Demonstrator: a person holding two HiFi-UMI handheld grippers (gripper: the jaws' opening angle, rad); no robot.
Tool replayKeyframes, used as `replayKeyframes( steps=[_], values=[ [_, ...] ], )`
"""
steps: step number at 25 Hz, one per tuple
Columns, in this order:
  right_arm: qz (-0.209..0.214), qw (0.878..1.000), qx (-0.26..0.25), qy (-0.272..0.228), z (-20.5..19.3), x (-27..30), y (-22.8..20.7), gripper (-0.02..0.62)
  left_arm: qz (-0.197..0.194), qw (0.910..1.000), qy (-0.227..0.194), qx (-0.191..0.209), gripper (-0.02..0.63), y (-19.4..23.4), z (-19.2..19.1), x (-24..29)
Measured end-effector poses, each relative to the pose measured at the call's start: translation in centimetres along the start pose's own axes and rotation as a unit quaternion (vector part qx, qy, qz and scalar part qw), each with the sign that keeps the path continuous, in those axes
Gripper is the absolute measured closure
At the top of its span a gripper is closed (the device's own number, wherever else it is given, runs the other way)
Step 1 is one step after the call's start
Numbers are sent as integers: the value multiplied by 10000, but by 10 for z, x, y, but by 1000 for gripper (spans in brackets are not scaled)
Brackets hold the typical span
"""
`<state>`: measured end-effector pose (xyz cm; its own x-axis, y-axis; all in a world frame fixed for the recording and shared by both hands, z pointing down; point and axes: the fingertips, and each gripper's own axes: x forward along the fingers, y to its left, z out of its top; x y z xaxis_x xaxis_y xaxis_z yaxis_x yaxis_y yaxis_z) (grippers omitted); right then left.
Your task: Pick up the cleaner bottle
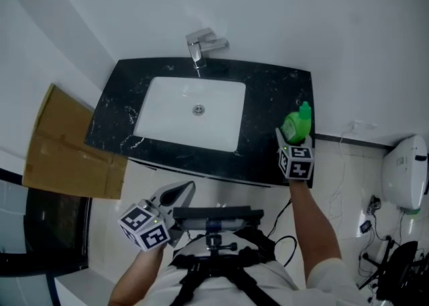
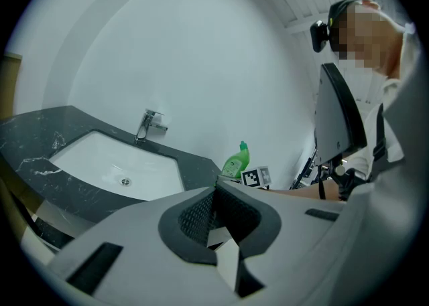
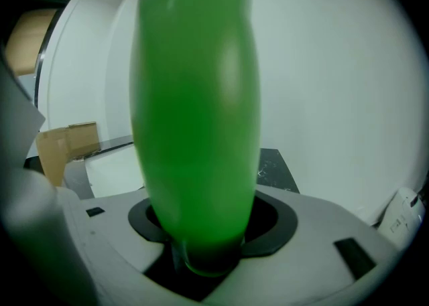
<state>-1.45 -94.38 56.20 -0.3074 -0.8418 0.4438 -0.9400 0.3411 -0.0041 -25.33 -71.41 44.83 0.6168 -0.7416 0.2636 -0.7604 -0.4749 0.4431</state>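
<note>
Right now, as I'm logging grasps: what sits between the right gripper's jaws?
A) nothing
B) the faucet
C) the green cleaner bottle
C: in the right gripper view the green cleaner bottle stands between the jaws of the right gripper, which close on it.

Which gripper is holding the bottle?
The right gripper, jaws clamped on the green cleaner bottle at the counter's right end; the left gripper is shut on nothing.

The left gripper point(image 2: 218, 192) has fingers pressed together, cleaner bottle point(image 2: 236, 162) beyond.
</note>
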Motion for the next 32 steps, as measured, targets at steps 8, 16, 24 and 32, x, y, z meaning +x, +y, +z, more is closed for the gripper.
replayKeyframes(
  steps=[8,16,24,32],
  values=[
    [-150,9998,-119,-44,-4,3,-1,360,7,10000,66,-35,614,0,-1,1],
    [-351,9991,-235,-86,0,5,-7,388,-62,9999,98,-21,614,-1,-1,4],
    [-316,9991,-276,-83,-2,9,-6,390,-28,9999,92,-83,614,1,-6,0],
    [-153,9996,-185,-177,-4,12,-3,377,-34,9999,136,-90,614,2,-8,0]
  ],
)
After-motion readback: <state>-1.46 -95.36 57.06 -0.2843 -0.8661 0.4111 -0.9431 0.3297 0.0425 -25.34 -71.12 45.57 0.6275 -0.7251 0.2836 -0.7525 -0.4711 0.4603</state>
